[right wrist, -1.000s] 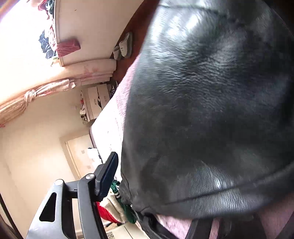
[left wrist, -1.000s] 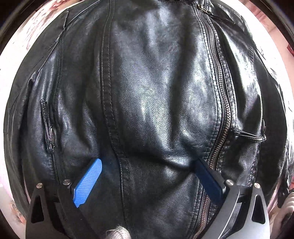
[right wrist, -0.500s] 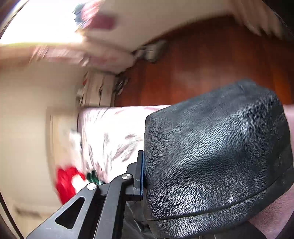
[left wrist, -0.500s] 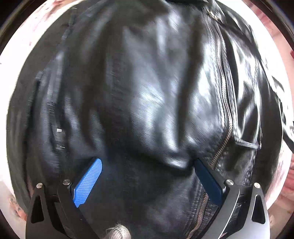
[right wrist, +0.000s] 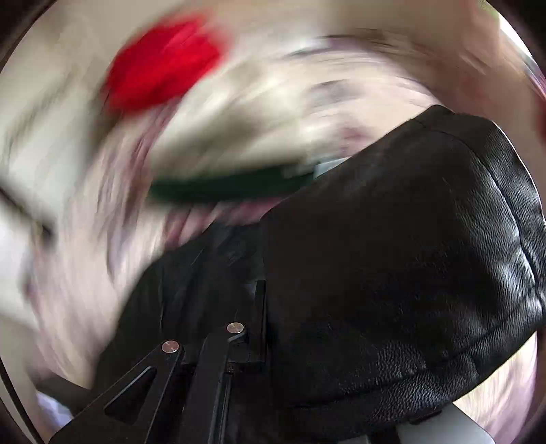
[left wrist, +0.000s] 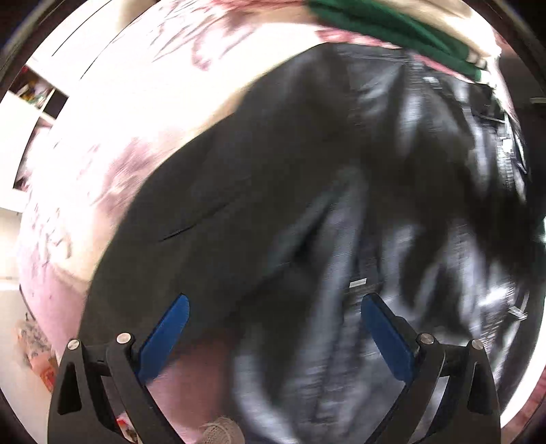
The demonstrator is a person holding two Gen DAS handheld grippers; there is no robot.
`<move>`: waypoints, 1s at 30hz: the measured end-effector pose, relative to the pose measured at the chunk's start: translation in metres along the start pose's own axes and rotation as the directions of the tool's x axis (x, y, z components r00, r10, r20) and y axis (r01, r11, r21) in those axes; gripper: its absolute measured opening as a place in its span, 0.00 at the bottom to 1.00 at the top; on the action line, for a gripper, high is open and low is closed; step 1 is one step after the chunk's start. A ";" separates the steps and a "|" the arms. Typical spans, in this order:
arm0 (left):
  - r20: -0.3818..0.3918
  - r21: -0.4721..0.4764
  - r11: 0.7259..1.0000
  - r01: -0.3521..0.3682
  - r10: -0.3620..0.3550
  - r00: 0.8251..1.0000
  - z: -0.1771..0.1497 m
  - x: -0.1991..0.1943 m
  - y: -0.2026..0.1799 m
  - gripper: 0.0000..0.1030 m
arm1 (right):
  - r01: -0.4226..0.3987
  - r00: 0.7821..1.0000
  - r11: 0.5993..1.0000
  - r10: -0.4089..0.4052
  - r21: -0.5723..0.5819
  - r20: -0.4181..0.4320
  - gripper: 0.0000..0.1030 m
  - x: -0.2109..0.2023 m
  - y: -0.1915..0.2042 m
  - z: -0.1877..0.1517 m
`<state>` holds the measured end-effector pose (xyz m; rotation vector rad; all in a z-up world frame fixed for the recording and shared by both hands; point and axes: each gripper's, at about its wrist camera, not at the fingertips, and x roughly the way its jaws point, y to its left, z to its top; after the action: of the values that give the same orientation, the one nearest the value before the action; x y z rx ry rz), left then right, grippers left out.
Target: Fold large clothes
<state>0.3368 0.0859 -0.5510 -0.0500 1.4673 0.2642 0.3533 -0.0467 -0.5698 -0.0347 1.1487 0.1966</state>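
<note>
The left gripper was spread wide and held nothing; its blue pads stood apart over the jacket, not touching it as far as the blur allowed. In that view the jacket lay on the pink floral bedspread, filling the frame from about 7 o'clock through the centre to 2 o'clock. Its long axis ran from 7 toward 1 o'clock, the zipper side out near 2 to 3 o'clock. A green garment lay at the far edge near 1 o'clock, just beyond the jacket.

The right gripper was clenched on a leather part of the jacket: one finger pressed against the material, and the other was hidden behind it. The held part bulged from the claw toward 2 to 3 o'clock and hung raised above the bedspread; whether it was a sleeve or a side panel could not be told. Behind it, blurred, a green strip sat near 11 o'clock of centre and a red cloth at 10 to 11 o'clock.

By my judgement the fold turned on the right claw, which alone had the leather. The body lay ahead of the free left claw, which was placed to pin it while the held part crossed over the long axis.
</note>
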 end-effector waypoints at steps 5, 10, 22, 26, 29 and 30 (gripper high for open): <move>-0.050 -0.037 0.999 -0.019 0.018 0.999 -0.006 0.017 0.057 1.00 | -0.088 0.951 0.992 0.058 -0.085 -0.303 0.23 0.075 0.074 -0.046; -0.036 -0.067 0.998 0.002 -0.004 0.999 0.004 0.011 0.095 1.00 | -0.251 0.943 0.953 0.280 0.168 -0.180 0.87 -0.004 0.035 -0.074; 0.094 0.020 0.994 0.110 -0.112 0.989 0.084 -0.010 0.024 1.00 | -0.115 0.929 0.588 0.349 0.801 -0.123 0.24 -0.010 -0.134 -0.235; 0.097 0.101 0.993 0.062 -0.072 0.993 0.102 0.011 -0.011 1.00 | -0.084 0.974 0.523 0.224 0.848 -0.041 0.17 -0.025 -0.172 -0.234; 0.061 0.110 0.992 0.058 -0.066 0.996 0.107 0.031 -0.018 1.00 | -0.061 0.983 0.519 0.178 0.852 -0.038 0.17 -0.032 -0.195 -0.245; 0.051 0.111 0.992 0.059 -0.065 0.997 0.107 0.037 -0.018 1.00 | -0.060 0.979 0.524 0.196 0.850 -0.052 0.17 -0.029 -0.204 -0.249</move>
<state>0.4480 0.0944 -0.5785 0.0006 1.4210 0.1329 0.1521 -0.2833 -0.6606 0.9436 1.2905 -0.2701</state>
